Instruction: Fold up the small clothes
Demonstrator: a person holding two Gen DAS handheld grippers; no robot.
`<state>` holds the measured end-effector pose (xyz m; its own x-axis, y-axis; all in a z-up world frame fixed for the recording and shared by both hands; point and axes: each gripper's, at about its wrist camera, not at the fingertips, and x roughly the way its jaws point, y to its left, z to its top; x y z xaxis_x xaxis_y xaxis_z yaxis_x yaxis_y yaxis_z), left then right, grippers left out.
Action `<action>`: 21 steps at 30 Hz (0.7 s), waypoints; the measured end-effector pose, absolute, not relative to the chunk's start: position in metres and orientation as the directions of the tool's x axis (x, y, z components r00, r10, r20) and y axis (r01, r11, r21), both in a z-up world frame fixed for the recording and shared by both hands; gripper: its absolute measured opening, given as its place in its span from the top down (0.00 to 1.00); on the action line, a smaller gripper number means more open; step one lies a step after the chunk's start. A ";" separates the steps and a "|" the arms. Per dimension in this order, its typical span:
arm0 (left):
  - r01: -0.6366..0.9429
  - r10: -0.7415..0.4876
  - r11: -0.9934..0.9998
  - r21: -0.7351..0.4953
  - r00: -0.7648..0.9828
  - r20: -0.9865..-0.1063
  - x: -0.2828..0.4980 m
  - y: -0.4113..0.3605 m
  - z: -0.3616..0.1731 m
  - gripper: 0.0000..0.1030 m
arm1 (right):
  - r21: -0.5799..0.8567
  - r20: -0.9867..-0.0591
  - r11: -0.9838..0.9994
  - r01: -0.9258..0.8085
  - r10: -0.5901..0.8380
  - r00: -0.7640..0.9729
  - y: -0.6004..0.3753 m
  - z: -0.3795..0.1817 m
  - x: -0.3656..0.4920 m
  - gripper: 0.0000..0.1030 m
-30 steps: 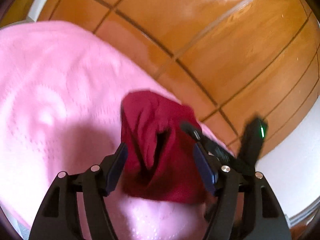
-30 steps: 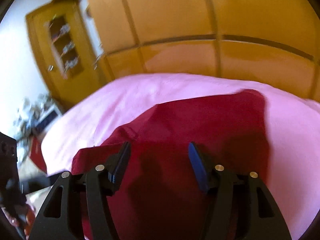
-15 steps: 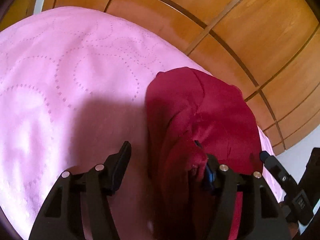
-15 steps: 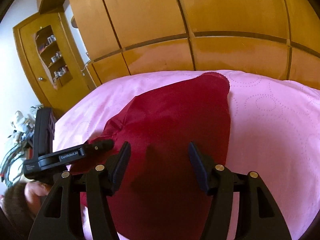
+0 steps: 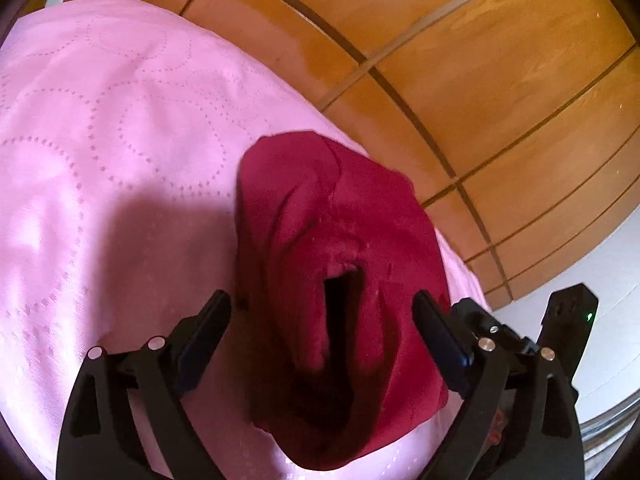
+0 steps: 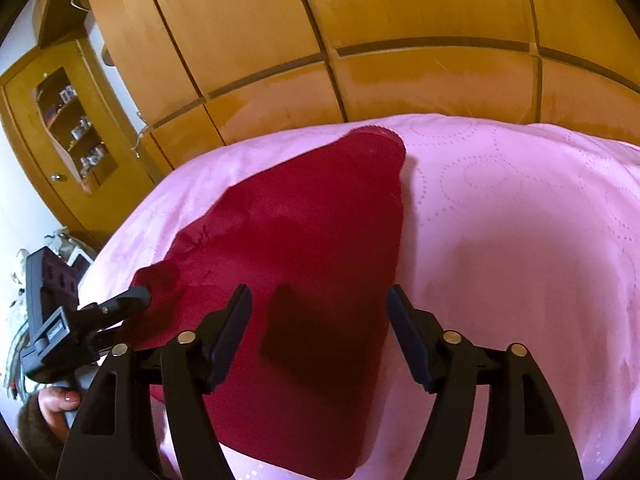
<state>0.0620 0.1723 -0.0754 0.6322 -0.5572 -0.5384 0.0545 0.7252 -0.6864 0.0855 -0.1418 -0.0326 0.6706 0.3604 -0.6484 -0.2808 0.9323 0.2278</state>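
Note:
A small dark red garment (image 5: 340, 240) lies on the pink bedspread (image 5: 100, 140), rumpled, with a dark fold opening facing the left wrist camera. My left gripper (image 5: 322, 314) is open, its fingers on either side of the garment's near end, holding nothing. In the right wrist view the same garment (image 6: 312, 232) spreads flat, narrowing toward the far end. My right gripper (image 6: 320, 304) is open just above its near part. The left gripper (image 6: 132, 300) shows there at the garment's left corner.
Wooden wardrobe panels (image 6: 360, 40) rise behind the bed. A glass-door cabinet (image 6: 68, 128) stands at the far left. The pink bedspread (image 6: 520, 220) stretches to the right of the garment. A white wall or floor strip (image 5: 616, 280) lies past the bed's right edge.
Both grippers have drawn back and steadied over the garment. The garment has settled flatter on the bedspread, and the left gripper's fingers now straddle its near end.

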 end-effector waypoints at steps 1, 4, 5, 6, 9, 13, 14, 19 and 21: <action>0.049 -0.556 0.728 -0.684 0.626 -0.547 0.063 0.171 -0.077 0.11 | 0.225 -0.653 0.935 -0.276 0.355 0.670 -0.142 -0.033 0.086 0.23; 0.035 -0.573 0.715 -0.698 0.602 -0.556 0.072 0.170 -0.081 0.10 | 0.224 -0.658 0.935 -0.276 0.354 0.665 -0.143 -0.034 0.083 0.23; 0.035 -0.579 0.712 -0.701 0.594 -0.558 0.073 0.169 -0.081 0.10 | 0.226 -0.660 0.934 -0.275 0.355 0.662 -0.143 -0.034 0.083 0.23; 0.038 -0.586 0.711 -0.703 0.585 -0.561 0.075 0.168 -0.082 0.09 | 0.235 -0.661 0.933 -0.274 0.360 0.658 -0.144 -0.035 0.084 0.23; 0.061 -0.618 0.703 -0.708 0.545 -0.567 0.081 0.161 -0.082 0.08 | 0.289 -0.664 0.919 -0.267 0.393 0.636 -0.148 -0.040 0.085 0.23; 0.108 -0.654 0.707 -0.699 0.476 -0.588 0.083 0.152 -0.083 0.08 | 0.374 -0.673 0.890 -0.262 0.455 0.584 -0.152 -0.051 0.091 0.23; 0.113 -0.656 0.710 -0.695 0.466 -0.594 0.085 0.151 -0.084 0.08 | 0.398 -0.673 0.881 -0.257 0.471 0.570 -0.154 -0.055 0.093 0.22; 0.124 -0.678 0.700 -0.704 0.428 -0.598 0.090 0.147 -0.090 0.28 | 0.522 -0.667 0.825 -0.215 0.552 0.500 -0.165 -0.074 0.110 0.22; 0.133 -0.670 0.714 -0.687 0.411 -0.618 0.092 0.140 -0.093 0.37 | 0.574 -0.661 0.800 -0.176 0.579 0.477 -0.170 -0.086 0.120 0.22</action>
<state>0.0919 0.1399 -0.0930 0.4109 -0.6704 -0.6178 0.1329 0.7145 -0.6869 0.1199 -0.1695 -0.0857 0.4774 0.5789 -0.6611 -0.1760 0.8001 0.5735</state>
